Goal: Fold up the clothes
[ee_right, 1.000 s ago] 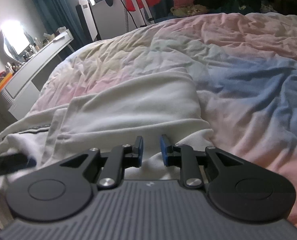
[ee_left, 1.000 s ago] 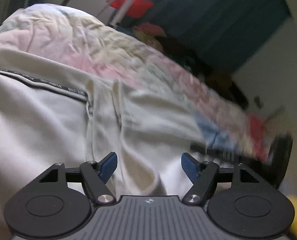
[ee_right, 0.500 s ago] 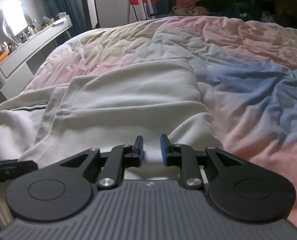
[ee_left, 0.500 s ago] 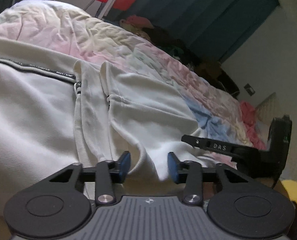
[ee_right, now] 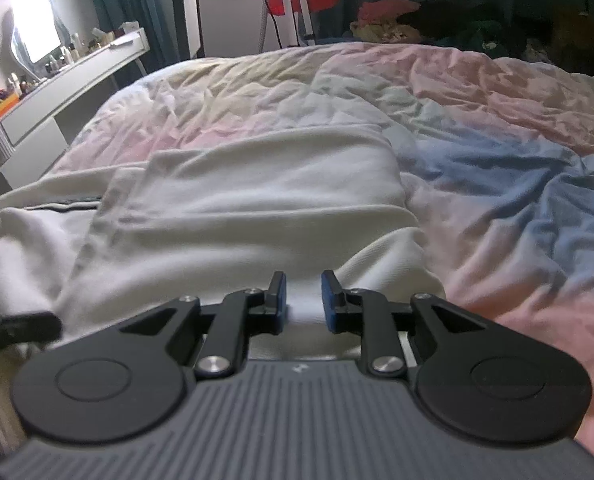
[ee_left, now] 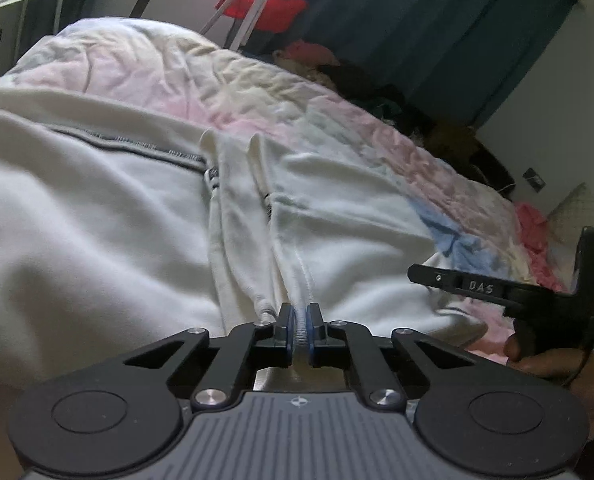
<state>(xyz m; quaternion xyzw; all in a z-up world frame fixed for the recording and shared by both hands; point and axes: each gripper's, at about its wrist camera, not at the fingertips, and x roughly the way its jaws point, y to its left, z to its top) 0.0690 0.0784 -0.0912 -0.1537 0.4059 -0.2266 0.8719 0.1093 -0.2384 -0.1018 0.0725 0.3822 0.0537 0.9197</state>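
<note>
**Two hand-held grippers at the near edge of a white garment on the bed**

The left hand-held gripper (ee_left: 301, 330) has its blue-padded fingers pressed together on a ribbed seam edge of the white garment (ee_left: 97, 232), which runs up between the pads and away from them in a stitched ridge. Directly ahead of it, the cloth forms several lengthwise folds; to its left the fabric spreads broad and smooth, crossed farther off by a dark zipper line (ee_left: 137, 146). To its right, low and close, the right hand-held gripper's black body shows side-on (lettering on its arm reads "DAS"), held in the person's hand (ee_left: 553, 364).

The right hand-held gripper (ee_right: 304, 302) stands with its fingers a little apart, white cloth filling the gap between the blue pads (ee_right: 329, 300); I cannot tell whether the pads actually pinch it. Ahead of this hand-held gripper the garment (ee_right: 257, 200) lies in a folded rectangular panel across the bed, its far edge straight. To the right and beyond it stretches the wrinkled duvet (ee_right: 497, 152), in pastel pink, blue and pale yellow. Far off to the left stands a white worktop (ee_right: 77, 76) crowded with small bottles, a bright mirror (ee_right: 37, 38) above it; far ahead, a heap of clothes (ee_right: 397, 20) lies past the bed's end.
</note>
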